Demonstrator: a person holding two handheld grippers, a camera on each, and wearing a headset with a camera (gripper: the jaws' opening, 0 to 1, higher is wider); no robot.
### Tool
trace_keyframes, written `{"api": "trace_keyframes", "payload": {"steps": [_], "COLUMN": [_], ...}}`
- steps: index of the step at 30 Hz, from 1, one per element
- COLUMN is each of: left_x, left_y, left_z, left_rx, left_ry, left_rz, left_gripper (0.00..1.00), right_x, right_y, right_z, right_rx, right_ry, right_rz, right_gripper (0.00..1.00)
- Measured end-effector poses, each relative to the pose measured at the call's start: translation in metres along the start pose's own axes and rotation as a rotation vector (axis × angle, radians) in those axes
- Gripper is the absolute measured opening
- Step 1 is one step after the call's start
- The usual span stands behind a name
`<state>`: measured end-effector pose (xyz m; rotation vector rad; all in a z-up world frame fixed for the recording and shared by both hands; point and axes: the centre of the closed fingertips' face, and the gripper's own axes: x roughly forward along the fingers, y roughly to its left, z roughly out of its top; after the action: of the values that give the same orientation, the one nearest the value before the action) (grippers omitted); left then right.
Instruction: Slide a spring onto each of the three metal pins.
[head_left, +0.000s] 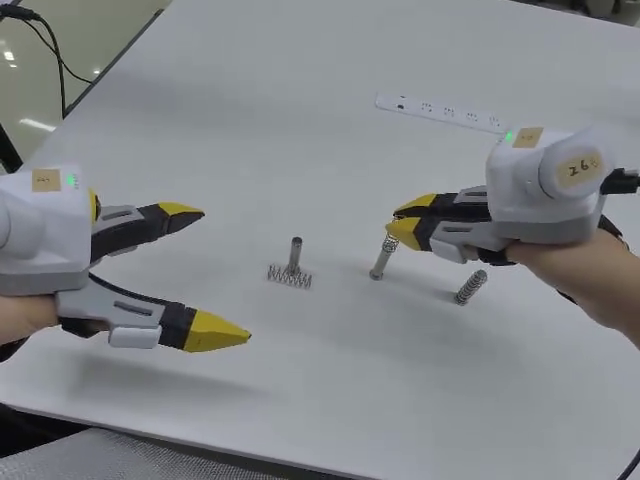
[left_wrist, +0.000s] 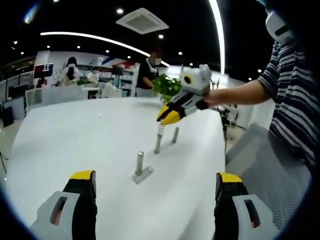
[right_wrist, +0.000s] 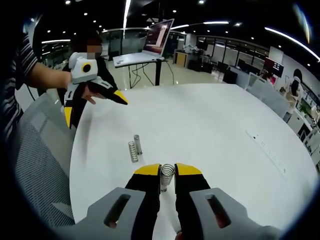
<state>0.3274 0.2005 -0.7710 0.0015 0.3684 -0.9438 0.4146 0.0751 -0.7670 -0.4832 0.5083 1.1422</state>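
Currently the right gripper (head_left: 398, 222) is clamped on a spring (right_wrist: 167, 172), whose lower end looks started on the leaning pin (head_left: 380, 262) at 3 o'clock of the middle pin (head_left: 296, 252). Left gripper (head_left: 205, 272) hovers at 9 o'clock, jaws wide apart and empty. A loose spring (head_left: 290, 276) lies touching the middle pin's base. To do it well: keep the spring in line with the lean, push down gently, and let go only once it is seated.

"26" | handwritten sticker (head_left: 578, 168) | on right gripper (head_left: 397, 221) body | nothing else legible
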Motion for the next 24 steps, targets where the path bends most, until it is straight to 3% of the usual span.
{"api": "trace_keyframes", "payload": {"steps": [13,24], "left_x": [-0.004,-0.005], "left_y": [0.005,0.005], "left_z": [0.005,0.003], "left_rx": [-0.021,-0.025], "left_ry": [-0.028,-0.029], "left_rz": [0.016,0.021], "left_gripper": [0.96,0.95], "right_x": [0.017,0.028], "right_y": [0.007,0.014], "right_z": [-0.021,-0.044], "right_rx": [0.005,-0.013], "right_ry": [0.042,0.118], "right_rz": [0.004,0.017], "right_gripper": [0.07,0.07]}}
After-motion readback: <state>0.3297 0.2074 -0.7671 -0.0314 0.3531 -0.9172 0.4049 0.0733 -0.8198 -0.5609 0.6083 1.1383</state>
